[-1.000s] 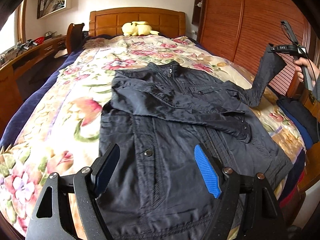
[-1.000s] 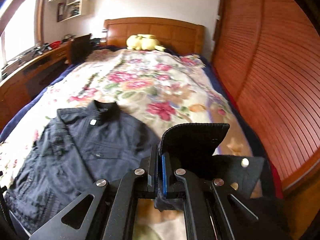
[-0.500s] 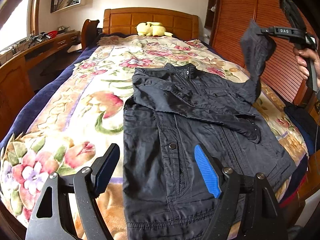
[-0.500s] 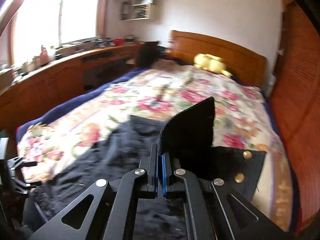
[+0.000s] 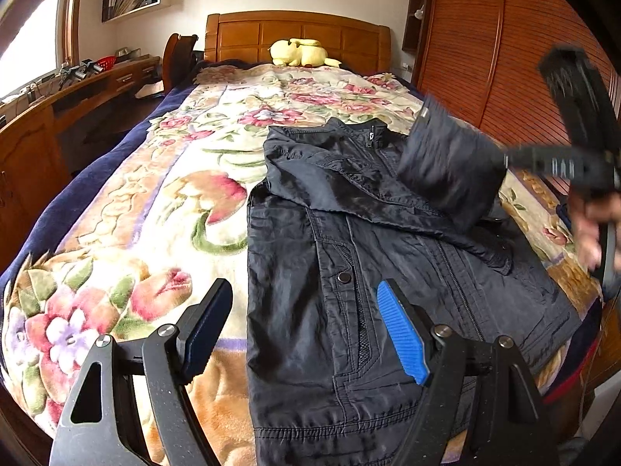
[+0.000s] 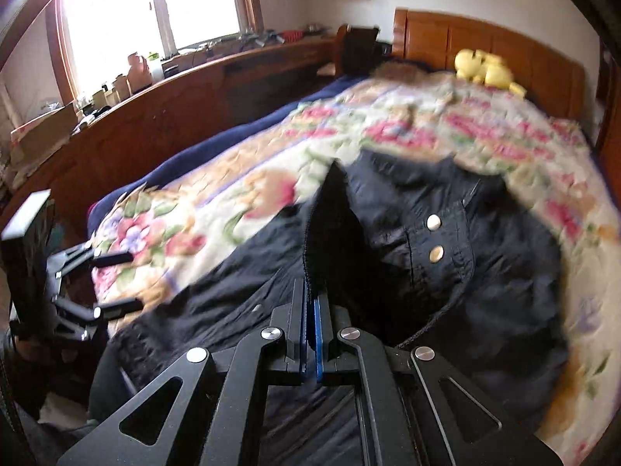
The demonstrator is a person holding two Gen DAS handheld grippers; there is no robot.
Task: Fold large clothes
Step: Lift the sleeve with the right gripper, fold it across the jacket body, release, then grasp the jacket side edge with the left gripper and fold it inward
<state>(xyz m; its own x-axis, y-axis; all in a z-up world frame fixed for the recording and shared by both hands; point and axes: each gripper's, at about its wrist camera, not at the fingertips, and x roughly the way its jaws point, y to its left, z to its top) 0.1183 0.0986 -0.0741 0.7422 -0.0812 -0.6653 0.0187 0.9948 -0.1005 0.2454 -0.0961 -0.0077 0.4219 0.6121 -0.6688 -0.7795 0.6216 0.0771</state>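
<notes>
Jacket (image 5: 349,272) lengthwise on bed, collar twd headboard; R tool (image 6: 310,334) pinching cuff (image 6: 330,233); L tool (image 5: 302,330) spread.

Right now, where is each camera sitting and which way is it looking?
Left wrist: on the open left gripper at the bed's foot, facing the headboard; the person's hand shows.
Right wrist: on the right gripper, shut on the sleeve cuff, facing the window.
Both show the dark jacket and yellow plush toy.
</notes>
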